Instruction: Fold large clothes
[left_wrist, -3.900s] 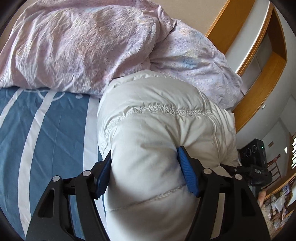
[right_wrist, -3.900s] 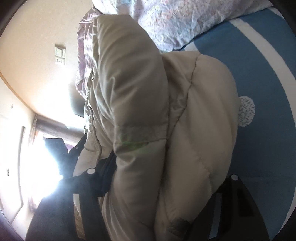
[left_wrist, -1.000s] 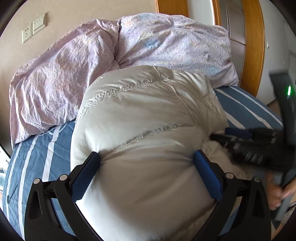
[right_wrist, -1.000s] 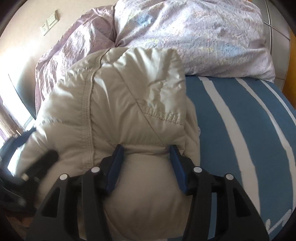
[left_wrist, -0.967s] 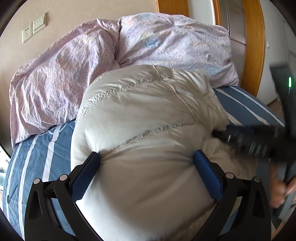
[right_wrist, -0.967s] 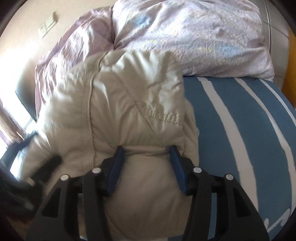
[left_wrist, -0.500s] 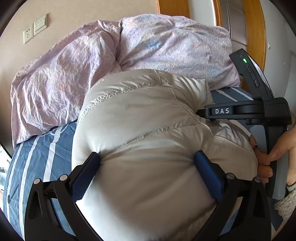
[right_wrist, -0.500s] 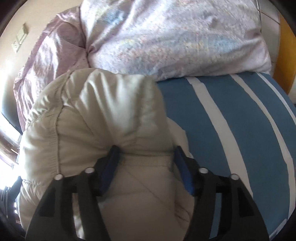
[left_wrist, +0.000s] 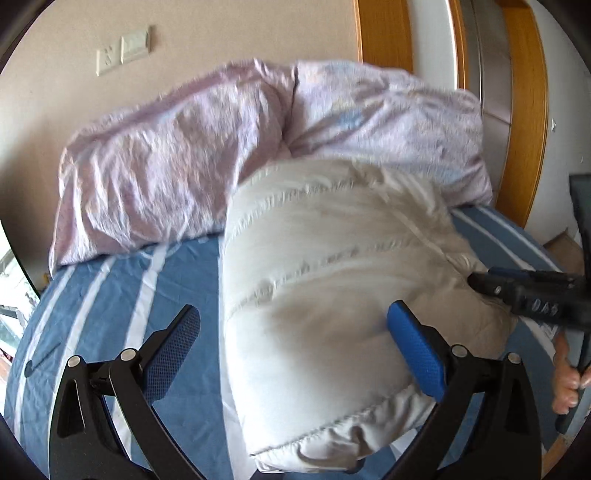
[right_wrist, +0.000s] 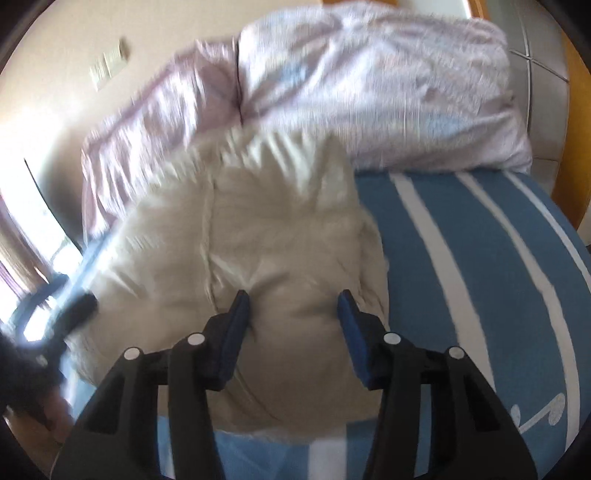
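Observation:
A puffy white down jacket (left_wrist: 332, 280) lies bundled on the blue striped bed sheet (left_wrist: 110, 302); it also shows in the right wrist view (right_wrist: 266, 236). My left gripper (left_wrist: 295, 328) is open: its left finger is off the jacket over the sheet, its right finger touches the jacket's side. My right gripper (right_wrist: 293, 314) straddles a fold of the jacket with its jaws spread, pads touching the fabric; it shows in the left wrist view at the jacket's right edge (left_wrist: 532, 295).
A crumpled lilac duvet (left_wrist: 221, 147) is heaped at the head of the bed, touching the jacket's far end. A wall with switches (left_wrist: 123, 53) lies behind, a wooden frame (left_wrist: 524, 110) to the right. Striped sheet (right_wrist: 480, 277) lies right of the jacket.
My left gripper has shifted left, so its left finger came off the jacket. My right gripper has dropped lower against the jacket's right side. Both views are blurred by motion.

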